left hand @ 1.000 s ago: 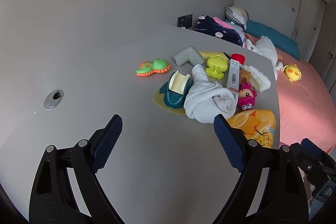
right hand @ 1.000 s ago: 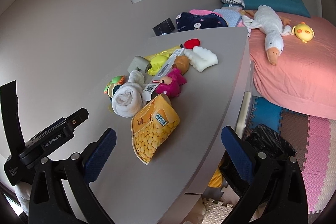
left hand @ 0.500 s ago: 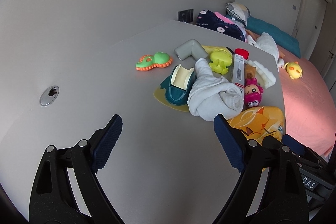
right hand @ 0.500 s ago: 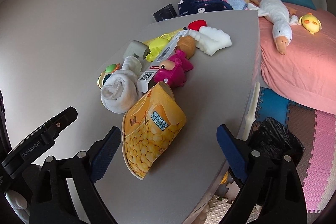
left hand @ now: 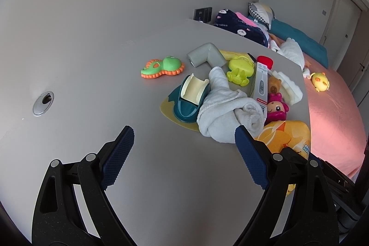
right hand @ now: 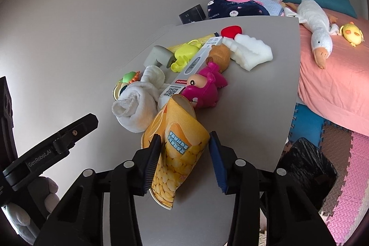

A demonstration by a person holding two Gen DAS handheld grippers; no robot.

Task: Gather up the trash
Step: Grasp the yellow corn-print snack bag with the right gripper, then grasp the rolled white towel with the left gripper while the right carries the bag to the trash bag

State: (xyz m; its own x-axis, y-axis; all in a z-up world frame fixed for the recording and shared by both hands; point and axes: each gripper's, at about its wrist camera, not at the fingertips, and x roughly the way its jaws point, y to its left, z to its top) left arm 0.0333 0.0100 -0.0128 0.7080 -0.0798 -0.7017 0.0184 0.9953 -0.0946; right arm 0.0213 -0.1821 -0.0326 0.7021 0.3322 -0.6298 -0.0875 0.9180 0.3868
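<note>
Presently the right tongs [right hand: 184,158] have just been closing on the yellow snack bag [right hand: 177,153], which lies at the near right edge of the desk [right hand: 253,107]. The bag stands between the two pads, buckled upward, and both pads appear to press its sides; judged a grip just made, though the bag's far end seems yet to rest on the desk. The left tongs [left hand: 182,153] hover with jaws wide apart and nothing between them, over bare desk just near of the rolled white towel [left hand: 226,112].

Progress: early. No item has yet reached the black bin bag [right hand: 306,167] on the floor to the right, below the desk edge. The bag must be lifted clear and carried there. Left on the desk: the white box [right hand: 193,66], possibly trash as well, lying among a pink doll [right hand: 205,89], a yellow frog toy [left hand: 238,69] and other playthings that look like keepers.

Risk noted: the thin, slippery bag may slide out.
</note>
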